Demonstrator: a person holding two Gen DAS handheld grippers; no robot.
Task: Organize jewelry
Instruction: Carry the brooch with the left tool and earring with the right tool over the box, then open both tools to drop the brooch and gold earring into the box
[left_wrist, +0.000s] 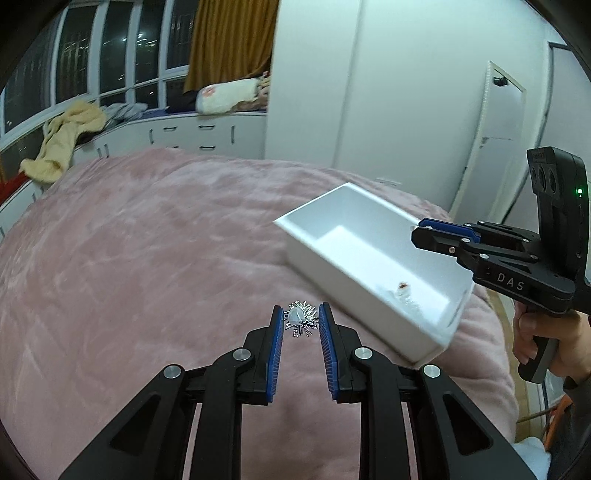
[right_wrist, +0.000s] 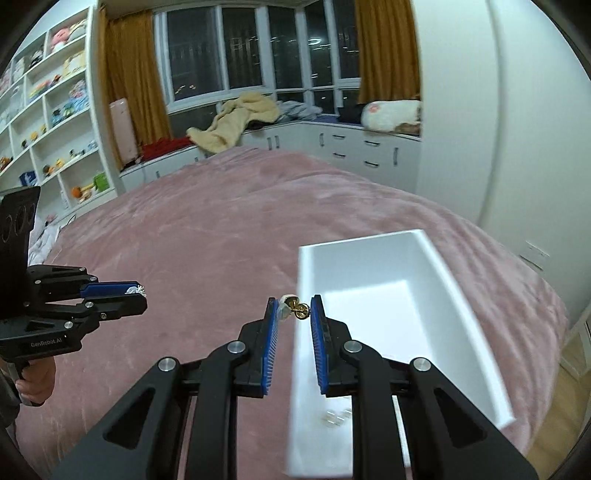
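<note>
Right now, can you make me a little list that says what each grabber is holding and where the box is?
left gripper: shut on a silver spiky brooch
right gripper: shut on a gold earring with a white bead
white box: open, on the pink blanket, beside both grippers
inside the box: a small jewelry piece near one end, too blurred to name
right gripper's place: its tips over the box's near edge
hands: one hand on each grip
</note>
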